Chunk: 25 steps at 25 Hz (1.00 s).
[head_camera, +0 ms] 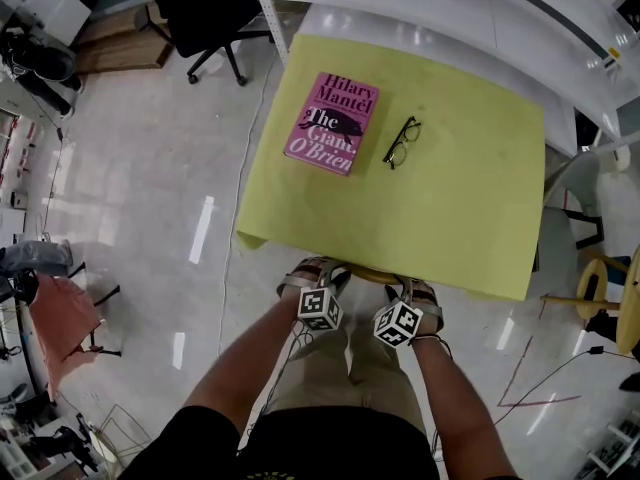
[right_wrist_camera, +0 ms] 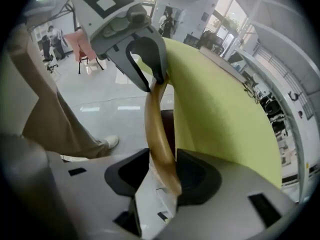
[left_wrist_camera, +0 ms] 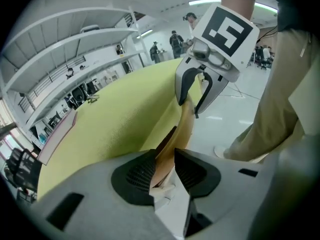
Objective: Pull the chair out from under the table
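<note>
As the chair stands: chair (head_camera: pixel 372 274) is tucked under the table (head_camera: pixel 450 218); only its curved wooden top rail (right_wrist_camera: pixel 157 129) shows, at the table's 6 o'clock edge.
Left gripper: left gripper (left_wrist_camera: pixel 164 173) is partly open with the top rail sitting snug between its pads. I judge it is not clamped firmly.
Right gripper: right gripper (right_wrist_camera: pixel 161 176) is wider open and straddles the same rail with a gap on one side, so nothing is gripped.
Spacing: both sit side by side on the rail, the left at 9 o'clock of the right, near each other.
Tabletop: book (head_camera: pixel 333 121) lies at 11 o'clock, with glasses (head_camera: pixel 402 141) at its 3 o'clock.
Done: both grippers have reached the rail and straddle it.
Remaining: close both on the rail, then drag the chair toward 6 o'clock, clear of the table. Judging by the hidden seat, the pull has not begun.
</note>
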{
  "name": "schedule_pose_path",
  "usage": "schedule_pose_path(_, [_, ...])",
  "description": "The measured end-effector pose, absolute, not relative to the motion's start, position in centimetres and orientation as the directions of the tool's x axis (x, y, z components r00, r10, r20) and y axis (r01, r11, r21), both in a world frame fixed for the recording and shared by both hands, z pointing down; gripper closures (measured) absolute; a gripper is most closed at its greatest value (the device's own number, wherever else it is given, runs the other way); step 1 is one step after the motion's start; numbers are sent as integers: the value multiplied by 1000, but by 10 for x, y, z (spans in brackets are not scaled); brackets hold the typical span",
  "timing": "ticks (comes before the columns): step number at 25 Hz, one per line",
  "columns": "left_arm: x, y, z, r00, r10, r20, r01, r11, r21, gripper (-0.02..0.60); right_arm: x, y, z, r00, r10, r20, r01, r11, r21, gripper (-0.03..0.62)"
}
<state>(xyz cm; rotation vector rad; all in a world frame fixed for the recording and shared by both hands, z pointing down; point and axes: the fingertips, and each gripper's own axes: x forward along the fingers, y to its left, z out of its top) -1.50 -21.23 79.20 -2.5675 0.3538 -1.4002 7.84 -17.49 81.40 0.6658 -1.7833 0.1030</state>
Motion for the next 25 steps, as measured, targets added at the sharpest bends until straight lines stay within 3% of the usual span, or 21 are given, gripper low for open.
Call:
schedule_pose_path(8, [-16,-212,794,523,-298,799,-134,-954,-268,468,77,-178,828,-88,-387,918,-366,870,331,437])
schedule_pose_path(16, [-11,-201,790,530,-283,799,-169,-959,-227,469,82,-168,823,-120,-350,929,-344,892,292,445])
schedule_pose_path(22, [-2,-171,793,525,-230,820,-91,-972,-215,468,90,-143,822,-165,-289,943,-302,925,230,447])
schedule_pose_path(25, [-1,-171,795,519,-203,831,-63,-978,-199,418,93,-140,821,-187,-272,944,-309,928,206,445])
